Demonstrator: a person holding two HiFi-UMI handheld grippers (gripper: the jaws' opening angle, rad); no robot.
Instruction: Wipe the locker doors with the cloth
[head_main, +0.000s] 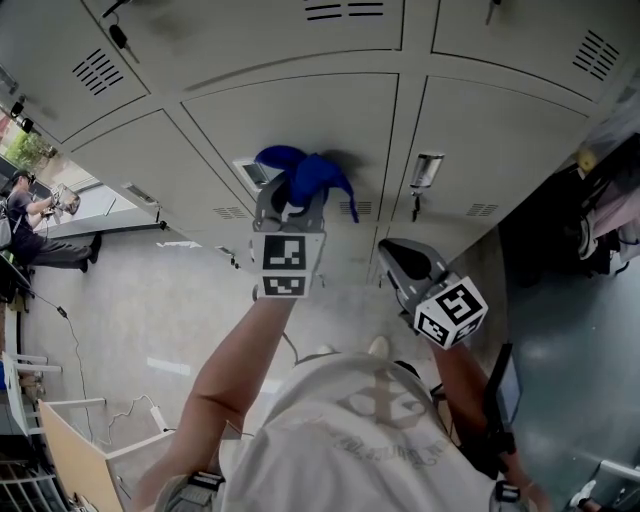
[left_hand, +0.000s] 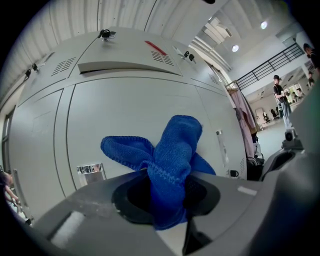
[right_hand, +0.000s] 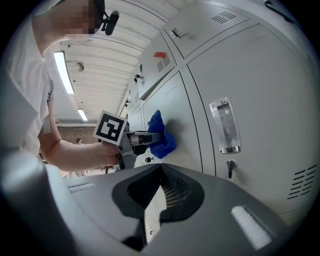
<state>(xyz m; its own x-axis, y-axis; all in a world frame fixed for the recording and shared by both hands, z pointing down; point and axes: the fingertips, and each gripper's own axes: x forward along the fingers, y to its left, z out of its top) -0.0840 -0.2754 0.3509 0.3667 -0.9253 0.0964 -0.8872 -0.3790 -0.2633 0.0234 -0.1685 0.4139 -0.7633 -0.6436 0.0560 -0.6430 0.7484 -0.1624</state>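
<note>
While the left hand-held gripper squeezes a blue cloth tight between its jaws, the loose ends of the cloth puff out in front of it. One end sticks up and one flops to the side. The cloth is up against a grey locker door, and in the right gripper view it looks like it touches the door. A shiny handle sits on that same door, just beside the cloth. A bare arm reaches up from the person's white shirt to this hand-held gripper. The right hand-held gripper has its jaws together, and nothing is between them. In the head view it is lower than the left one and off to the right. It is in front of the next door, below that door's own handle. A small lock sits right under that handle. I cannot tell if this hand-held gripper touches the lockers. Far off at the left edge of the head view, another person sits on the grey floor.
</note>
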